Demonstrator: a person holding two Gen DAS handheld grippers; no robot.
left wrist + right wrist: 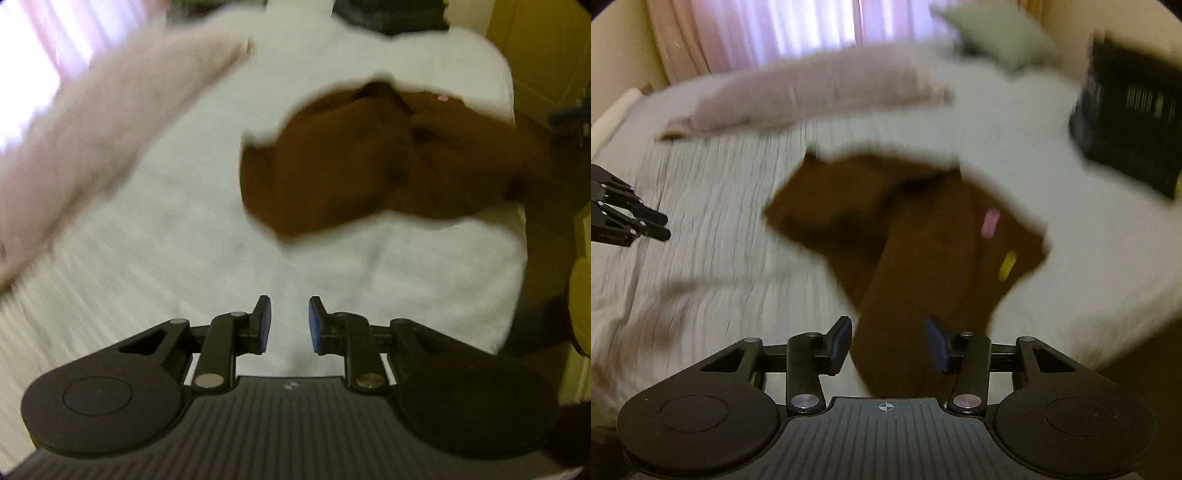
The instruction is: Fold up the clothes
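While both jaws gape, one brown garment (912, 236) and one pink garment (816, 99) lie apart.

Your left gripper (290, 321) hangs with its jaws parted and nothing between the blue pads (264, 325). Your right gripper (888, 345) is spread wider (its pads sit well apart). From the right wrist view, the left gripper juts in far off to the left side.

The matte black plastic left gripper (290, 323) has blue-padded fingertips (314, 325) and silver pivot screws. The matching black right gripper (888, 345) shows a ribbed grey housing with a crosshair mark.
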